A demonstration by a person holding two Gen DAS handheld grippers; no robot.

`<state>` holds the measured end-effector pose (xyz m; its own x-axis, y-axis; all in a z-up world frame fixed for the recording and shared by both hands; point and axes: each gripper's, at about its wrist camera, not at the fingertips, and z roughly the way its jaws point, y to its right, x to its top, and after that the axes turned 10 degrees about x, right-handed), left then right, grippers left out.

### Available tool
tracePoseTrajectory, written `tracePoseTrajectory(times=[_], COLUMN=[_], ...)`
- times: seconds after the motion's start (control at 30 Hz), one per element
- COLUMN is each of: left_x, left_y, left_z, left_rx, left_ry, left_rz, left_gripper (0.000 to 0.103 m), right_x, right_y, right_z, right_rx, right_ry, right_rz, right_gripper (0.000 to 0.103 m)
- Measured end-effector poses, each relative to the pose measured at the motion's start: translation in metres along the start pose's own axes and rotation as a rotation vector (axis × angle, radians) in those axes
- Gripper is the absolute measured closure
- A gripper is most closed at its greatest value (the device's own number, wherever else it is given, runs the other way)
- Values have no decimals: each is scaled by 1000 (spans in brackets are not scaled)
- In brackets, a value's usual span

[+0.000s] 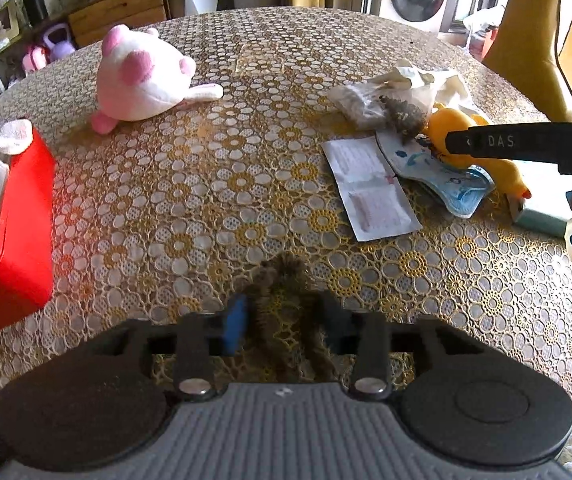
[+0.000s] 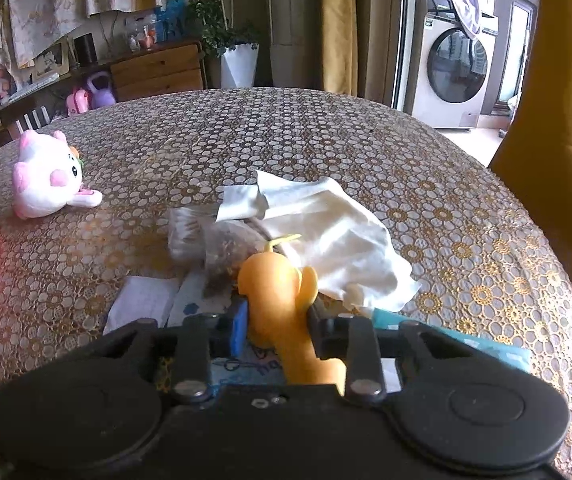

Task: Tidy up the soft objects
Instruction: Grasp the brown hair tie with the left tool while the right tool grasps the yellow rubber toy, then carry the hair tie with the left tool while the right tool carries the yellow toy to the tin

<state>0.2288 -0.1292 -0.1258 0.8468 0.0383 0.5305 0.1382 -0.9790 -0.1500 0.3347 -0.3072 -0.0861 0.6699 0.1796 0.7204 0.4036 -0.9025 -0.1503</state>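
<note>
In the left wrist view my left gripper (image 1: 284, 314) is shut on a brown fuzzy loop (image 1: 286, 280) that rests on the lace-patterned table (image 1: 206, 200) near its front edge. My right gripper (image 2: 278, 320) is shut on the body of a yellow rubber toy (image 2: 274, 280), which lies on a blue and white pouch (image 2: 242, 360). From the left wrist view one of the right gripper's fingers (image 1: 505, 144) crosses the yellow toy (image 1: 445, 128). A pink and white plush animal (image 1: 142, 80) lies on its side at the far left of the table. A second brown fuzzy piece (image 1: 403, 116) lies in the pile.
A red box (image 1: 10, 232) with white cloth in it stands at the left edge. Crumpled white cloth (image 2: 325, 232), a clear plastic bag (image 2: 214, 240) and a flat paper packet (image 1: 369, 188) lie around the toy. A yellow chair (image 2: 557, 120) stands at the right.
</note>
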Motion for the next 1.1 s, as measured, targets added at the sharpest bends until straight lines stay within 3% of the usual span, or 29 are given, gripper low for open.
tracePoseTrajectory(times=[0.1, 0.47, 0.8, 1.1], left_x=[2, 13, 18, 21], left_y=[-4, -41, -86, -132], left_z=[1, -18, -58, -90], left_rx=[-16, -76, -132, -120], left_ry=[-1, 43, 92, 148], left_rz=[3, -72, -127, -129], left_gripper=[85, 86, 86, 86], right_x=[0, -2, -1, 5], right_y=[-2, -25, -61, -109], right_z=[-8, -65, -120, -141], right_rx=[-5, 51, 144, 219], right_ry=[12, 89, 143, 158], right_rz=[-1, -9, -12, -20], right_gripper=[74, 77, 77, 76])
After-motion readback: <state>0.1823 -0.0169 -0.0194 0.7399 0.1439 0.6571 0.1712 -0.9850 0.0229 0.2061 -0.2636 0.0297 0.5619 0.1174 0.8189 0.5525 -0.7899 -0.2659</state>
